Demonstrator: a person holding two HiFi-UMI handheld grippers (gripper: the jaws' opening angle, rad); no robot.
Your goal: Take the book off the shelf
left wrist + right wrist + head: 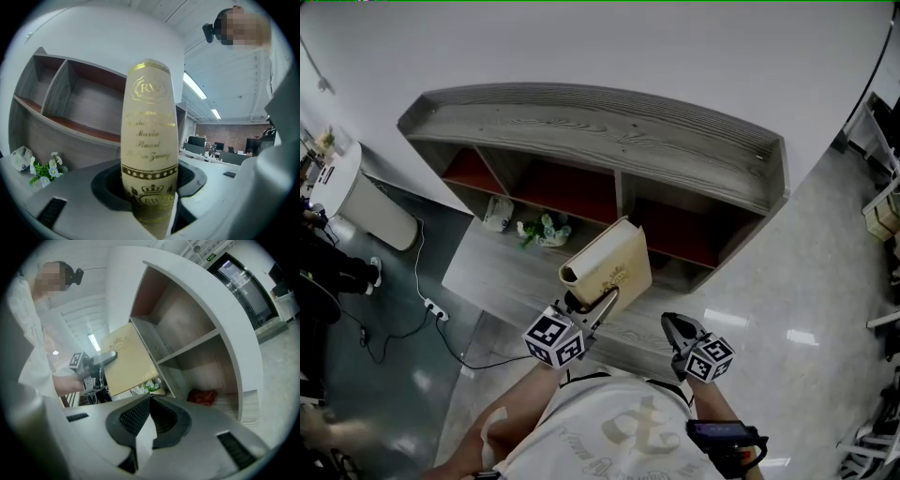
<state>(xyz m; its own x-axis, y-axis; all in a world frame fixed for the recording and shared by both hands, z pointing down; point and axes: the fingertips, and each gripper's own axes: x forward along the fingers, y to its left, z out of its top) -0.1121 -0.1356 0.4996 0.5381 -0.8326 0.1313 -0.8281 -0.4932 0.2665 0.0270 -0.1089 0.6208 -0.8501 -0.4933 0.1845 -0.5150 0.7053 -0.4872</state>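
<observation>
A cream book with gold print (609,265) is clear of the grey wooden shelf unit (609,122) and hangs in front of its middle compartments. My left gripper (598,304) is shut on the book's lower end, spine toward its camera (149,140). The right gripper view shows the book's flat cover (126,359) with the left gripper's finger (101,358) clamped along it. My right gripper (677,329) hovers to the right of the book, apart from it. Its jaws (150,401) are shut with nothing between them.
A small bunch of artificial flowers (542,230) and a white object (497,216) sit on the low ledge. A red thing (202,397) lies in a lower compartment. A white bin (380,216) and a power strip with cable (436,309) are at the left.
</observation>
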